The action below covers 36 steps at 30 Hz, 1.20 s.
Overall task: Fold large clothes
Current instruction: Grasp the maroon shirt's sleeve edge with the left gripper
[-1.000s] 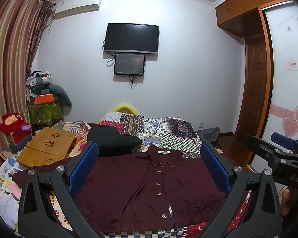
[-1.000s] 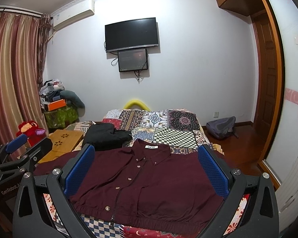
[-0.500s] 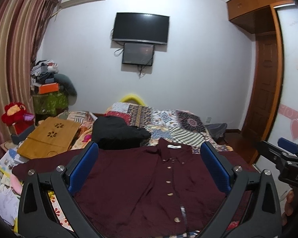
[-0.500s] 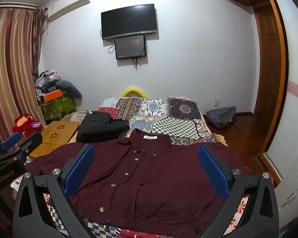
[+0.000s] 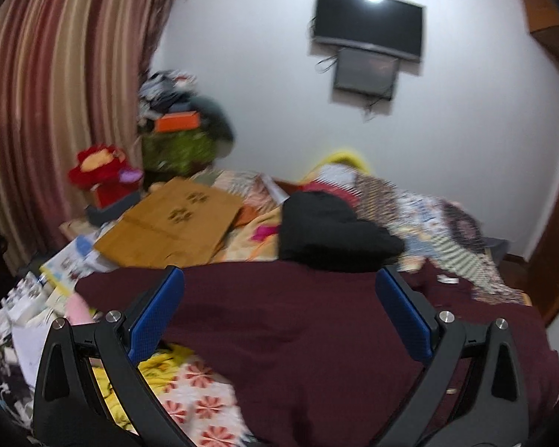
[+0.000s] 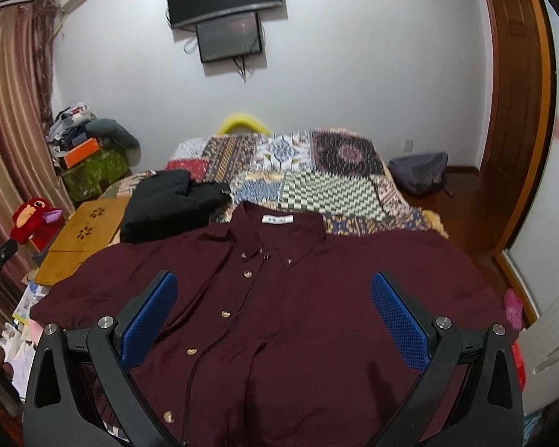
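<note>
A dark maroon button-up shirt (image 6: 290, 320) lies spread flat, front up, on the near end of a patchwork bed (image 6: 316, 182), collar toward the far wall. My right gripper (image 6: 274, 287) hovers open over the shirt's chest, blue pads wide apart, holding nothing. In the left wrist view the same shirt (image 5: 290, 331) fills the lower middle, blurred by motion. My left gripper (image 5: 279, 283) is open above the shirt's left shoulder and sleeve area, nothing between its fingers.
A folded black garment (image 6: 167, 205) lies on the bed just beyond the shirt's left shoulder. A wooden lap desk (image 5: 171, 227), papers (image 5: 37, 298) and a red plush toy (image 5: 100, 175) crowd the left side. A grey bag (image 6: 421, 171) sits on the floor at right.
Both grippers have moved closer and lower over the shirt. The left one has swung to the left, toward the sleeve side. Both stay open.
</note>
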{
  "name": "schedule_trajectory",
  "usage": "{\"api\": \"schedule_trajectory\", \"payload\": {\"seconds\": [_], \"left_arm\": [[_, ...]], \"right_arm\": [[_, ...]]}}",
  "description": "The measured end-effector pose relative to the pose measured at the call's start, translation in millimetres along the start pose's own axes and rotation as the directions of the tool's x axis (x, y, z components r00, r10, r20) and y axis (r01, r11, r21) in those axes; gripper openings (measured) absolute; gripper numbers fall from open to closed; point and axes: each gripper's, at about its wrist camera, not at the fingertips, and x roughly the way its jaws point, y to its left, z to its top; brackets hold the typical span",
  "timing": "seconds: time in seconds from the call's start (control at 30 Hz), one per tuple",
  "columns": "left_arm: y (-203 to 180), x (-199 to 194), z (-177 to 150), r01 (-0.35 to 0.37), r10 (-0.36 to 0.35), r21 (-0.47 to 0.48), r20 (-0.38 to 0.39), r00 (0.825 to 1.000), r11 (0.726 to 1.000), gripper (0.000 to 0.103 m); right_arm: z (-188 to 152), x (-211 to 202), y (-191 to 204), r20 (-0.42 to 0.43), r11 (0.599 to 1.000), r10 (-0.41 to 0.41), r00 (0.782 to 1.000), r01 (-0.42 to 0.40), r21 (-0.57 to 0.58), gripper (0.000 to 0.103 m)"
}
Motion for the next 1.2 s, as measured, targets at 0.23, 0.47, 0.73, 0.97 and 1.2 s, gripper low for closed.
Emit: {"api": "schedule_trajectory", "payload": {"seconds": [0.23, 0.47, 0.73, 0.97, 1.2], "left_arm": [[63, 65, -18, -0.128, 0.113, -0.078, -0.165, 0.980, 0.989, 0.103], [128, 122, -52, -0.063, -0.075, -0.329, -0.391, 0.917, 0.942, 0.100], [165, 161, -95, -0.020, -0.323, -0.607, -0.449, 0.833, 0.794, 0.095], [177, 195, -117, -0.045, -0.395, -0.712, -0.439, 0.807, 0.701, 0.085], [186, 219, -107, -0.128, -0.252, -0.627, -0.481, 0.840, 0.769, 0.041]], "right_arm": [[2, 32, -5, -0.092, 0.999, -0.001, 0.996, 0.004, 0.041, 0.103], [4, 55, -5, -0.146, 0.999, -0.033, 0.989, 0.037, 0.027, 0.103], [8, 71, 2, -0.185, 0.999, -0.036, 0.982, 0.039, 0.013, 0.103], [10, 77, 8, -0.191, 0.999, -0.041, 0.981, 0.039, -0.013, 0.103], [13, 71, 8, -0.175, 0.999, -0.052, 0.983, 0.049, -0.023, 0.103]]}}
